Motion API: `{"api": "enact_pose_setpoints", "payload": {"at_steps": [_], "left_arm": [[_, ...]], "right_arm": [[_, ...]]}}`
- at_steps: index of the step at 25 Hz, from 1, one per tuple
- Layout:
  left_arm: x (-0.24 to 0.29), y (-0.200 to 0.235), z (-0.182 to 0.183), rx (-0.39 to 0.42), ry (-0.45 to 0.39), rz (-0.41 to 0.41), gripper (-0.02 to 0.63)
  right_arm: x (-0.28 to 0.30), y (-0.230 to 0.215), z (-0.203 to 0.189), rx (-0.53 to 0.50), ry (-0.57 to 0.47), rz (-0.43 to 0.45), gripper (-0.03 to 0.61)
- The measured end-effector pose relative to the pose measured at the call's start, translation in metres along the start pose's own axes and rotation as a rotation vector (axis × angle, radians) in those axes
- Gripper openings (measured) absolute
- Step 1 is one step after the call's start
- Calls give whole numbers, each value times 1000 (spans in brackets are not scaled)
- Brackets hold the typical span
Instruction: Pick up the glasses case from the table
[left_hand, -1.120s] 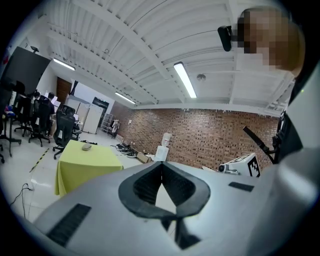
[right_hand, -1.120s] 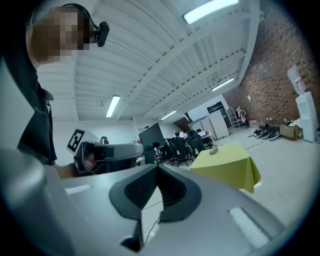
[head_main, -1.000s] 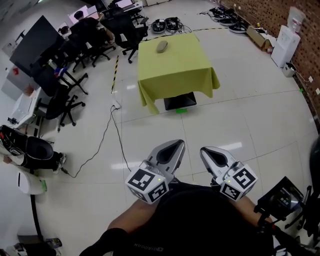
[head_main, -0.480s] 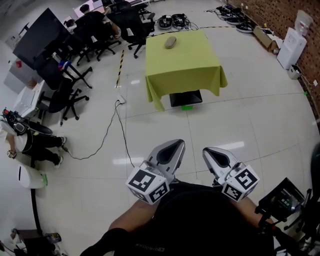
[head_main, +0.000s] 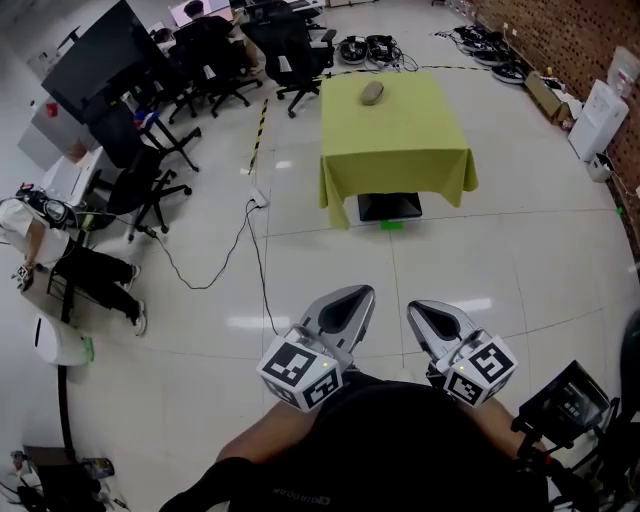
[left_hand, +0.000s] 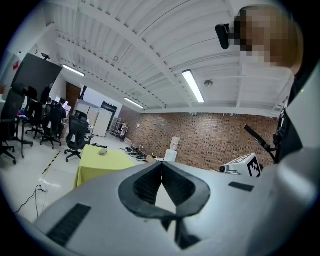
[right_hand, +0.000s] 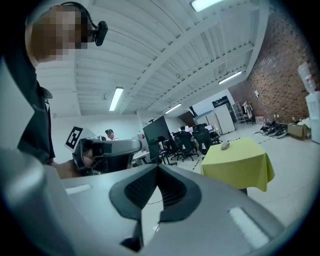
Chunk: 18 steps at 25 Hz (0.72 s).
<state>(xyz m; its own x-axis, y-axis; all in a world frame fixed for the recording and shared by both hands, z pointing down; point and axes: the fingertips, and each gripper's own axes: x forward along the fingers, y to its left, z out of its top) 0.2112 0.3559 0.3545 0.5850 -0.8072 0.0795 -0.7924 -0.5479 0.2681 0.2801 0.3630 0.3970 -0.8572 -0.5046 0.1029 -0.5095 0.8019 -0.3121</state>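
Left claw (head_main: 348, 300) shut, empty | right claw (head_main: 428, 312) shut, empty — both held low at bottom centre, likely just carried for the walk | case (head_main: 372, 93) upper centre, on far end of table (head_main: 400, 150), well apart from both | step: approach — no reach yet

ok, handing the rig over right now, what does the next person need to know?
Left gripper: shut, empty, held low in front of the person's body.
Right gripper: shut, empty, beside the left one.
Glasses case: lying on the far part of the table with the yellow-green cloth, across open floor from the person, untouched.
Done: nothing yet on the pickup.
Left: get up to the table, open one gripper, close it on the case and lift it.
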Motion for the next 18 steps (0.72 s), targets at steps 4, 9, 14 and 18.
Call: {"api": "enact_pose_setpoints", "payload": {"at_steps": [4,9,14,18], "left_arm": [[-15,23,12,-1,-9,2,8],[-22,49,19,-4,-15,-17,8],[-28,68,26,-5,-30,-44,8],[-39,93,25,-10,-43,-50,8]], "right_arm": [[26,13,2,-8,11,3,2],[52,21,6,-23,11,-15,2],[72,26,6,-35,19,-41,2],[95,33,-1,-45,31,-51,2]]}}
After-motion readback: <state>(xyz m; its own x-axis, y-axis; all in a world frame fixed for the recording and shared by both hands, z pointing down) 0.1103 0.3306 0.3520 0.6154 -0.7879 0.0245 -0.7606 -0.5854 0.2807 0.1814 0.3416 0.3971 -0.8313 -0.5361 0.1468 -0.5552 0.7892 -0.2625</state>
